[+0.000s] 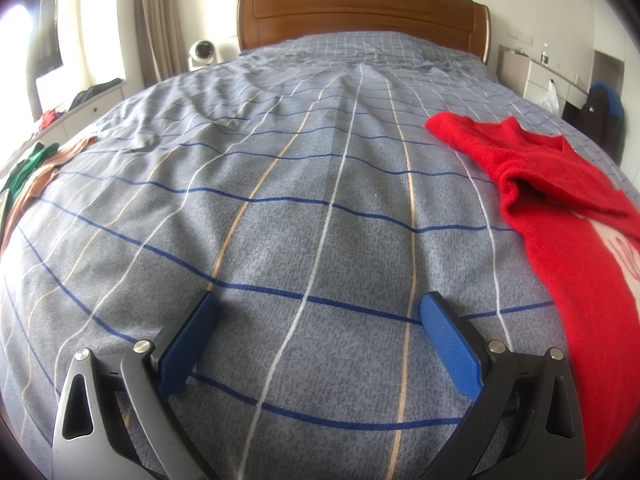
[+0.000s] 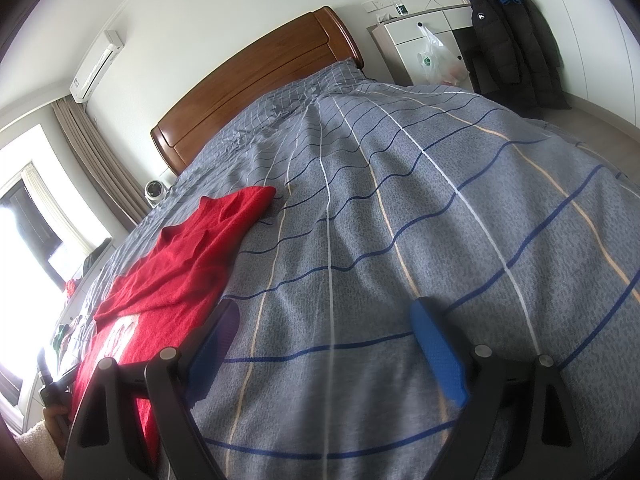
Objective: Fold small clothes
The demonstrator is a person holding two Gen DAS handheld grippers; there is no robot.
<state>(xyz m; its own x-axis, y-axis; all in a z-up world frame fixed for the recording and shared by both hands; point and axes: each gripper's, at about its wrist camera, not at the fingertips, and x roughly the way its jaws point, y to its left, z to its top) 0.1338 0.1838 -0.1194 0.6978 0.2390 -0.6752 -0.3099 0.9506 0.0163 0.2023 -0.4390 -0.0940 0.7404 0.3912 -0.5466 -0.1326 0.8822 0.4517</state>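
Red and fuzzy, the sweater (image 1: 560,216) lies flat on the bed cover (image 1: 280,208), with a white patch with red marks on its front. One sleeve is folded back over its body, and its far end stretches toward the headboard (image 1: 360,16). In the left wrist view the sweater lies on the right side, and its near edge runs down beside the right finger of the left gripper (image 1: 318,312). In the right wrist view the sweater (image 2: 180,264) lies on the left side, and its edge goes behind the left finger of the right gripper (image 2: 324,322).

Both grippers are spread wide with nothing between the blue pads (image 1: 448,344). Each one hangs over bare cover. I cannot tell if the right gripper's left finger touches the sweater.

Grey cloth with blue, white and tan lines covers the whole bed. It has soft wrinkles and one long bump running up the middle. Left of the sweater there is a wide bare stretch of cover. To the right of it, in the right wrist view, more bare cover (image 2: 440,208) runs to the bed's side edge.

At the far left edge of the bed lie some other clothes, green (image 1: 28,164) and tan (image 1: 44,176). They are well apart from the sweater.

Beyond the bed stand a white cabinet (image 2: 416,40) with a plastic bag (image 2: 436,60) hanging on it, and a black coat (image 2: 508,40).
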